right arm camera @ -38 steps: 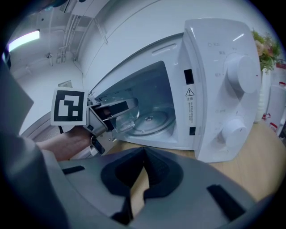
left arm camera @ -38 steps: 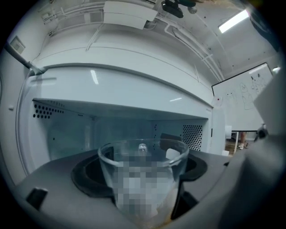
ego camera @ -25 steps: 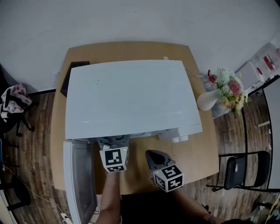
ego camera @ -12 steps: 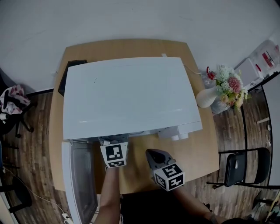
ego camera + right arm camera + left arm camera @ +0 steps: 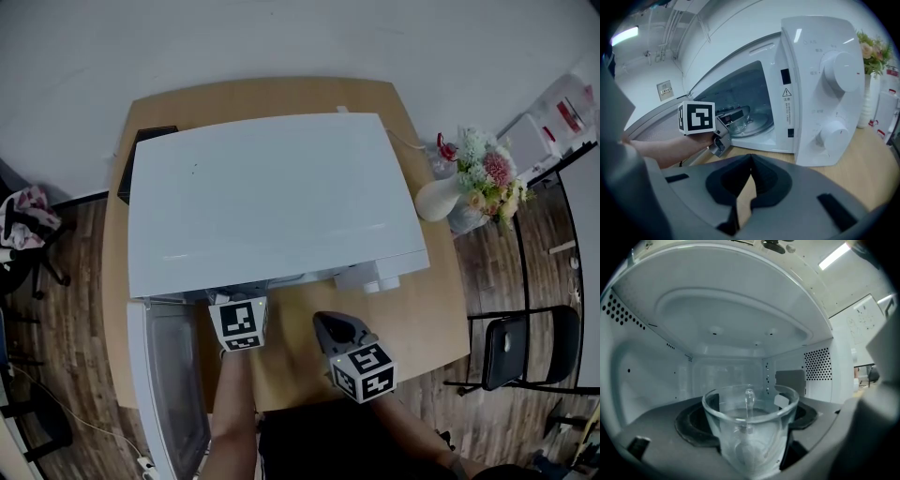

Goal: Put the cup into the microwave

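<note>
Left gripper (image 5: 726, 129) clamped on glass cup (image 5: 749, 427), inside open microwave (image 5: 272, 206). Cup between jaws, just above turntable (image 5: 757, 125); seen only in gripper views, hidden under roof in head view. Right gripper (image 5: 749, 187) closed, empty, outside.

"From overhead, can you see the cup (image 5: 749, 427)?"

"No. The microwave (image 5: 272, 202) top covers it, and the tips of the left gripper (image 5: 729, 124) too."

"And close up?"

"Its base seems to run off the bottom edge. The door (image 5: 169, 394) is cropped below as well, and the panel print (image 5: 786, 110) is too small to read."
</note>
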`<state>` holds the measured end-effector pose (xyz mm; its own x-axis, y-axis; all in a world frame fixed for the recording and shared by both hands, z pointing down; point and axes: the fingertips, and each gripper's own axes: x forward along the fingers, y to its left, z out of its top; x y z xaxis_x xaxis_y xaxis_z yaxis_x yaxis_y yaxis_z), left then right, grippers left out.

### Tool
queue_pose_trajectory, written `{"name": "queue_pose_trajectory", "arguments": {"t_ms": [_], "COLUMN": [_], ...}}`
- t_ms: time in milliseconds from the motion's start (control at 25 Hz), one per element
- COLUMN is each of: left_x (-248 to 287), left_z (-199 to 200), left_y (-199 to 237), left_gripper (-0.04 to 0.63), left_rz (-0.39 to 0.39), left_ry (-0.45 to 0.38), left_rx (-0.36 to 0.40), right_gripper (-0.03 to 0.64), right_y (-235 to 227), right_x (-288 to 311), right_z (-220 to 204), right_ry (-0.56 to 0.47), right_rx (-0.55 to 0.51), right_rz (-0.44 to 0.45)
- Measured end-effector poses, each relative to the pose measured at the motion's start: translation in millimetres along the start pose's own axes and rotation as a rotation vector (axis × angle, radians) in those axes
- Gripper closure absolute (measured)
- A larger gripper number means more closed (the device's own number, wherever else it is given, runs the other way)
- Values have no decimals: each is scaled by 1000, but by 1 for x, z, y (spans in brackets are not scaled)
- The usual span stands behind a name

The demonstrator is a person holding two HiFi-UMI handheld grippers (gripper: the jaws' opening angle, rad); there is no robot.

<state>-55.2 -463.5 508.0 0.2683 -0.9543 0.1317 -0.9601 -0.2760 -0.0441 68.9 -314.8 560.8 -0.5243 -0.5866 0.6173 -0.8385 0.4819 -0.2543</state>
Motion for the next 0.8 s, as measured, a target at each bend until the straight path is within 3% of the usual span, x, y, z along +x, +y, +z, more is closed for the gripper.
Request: {"name": "queue_pose_trajectory", "arguments": {"t_ms": [400,800], "left_x": [1,1], "left_z": [-5,-3], "left_y": [0,2], "left_gripper": [181,178], "left_rz": [-5,10], "left_ry": [26,22], "left_rx": [52,30], "right_gripper": [623,623], "right_y": [8,11], "right_x": [-5,-13], "right_z": [-2,-3], "right_ry": [-7,-24], "right_rx": [-8,3], "right_rz": [-1,-13]}}
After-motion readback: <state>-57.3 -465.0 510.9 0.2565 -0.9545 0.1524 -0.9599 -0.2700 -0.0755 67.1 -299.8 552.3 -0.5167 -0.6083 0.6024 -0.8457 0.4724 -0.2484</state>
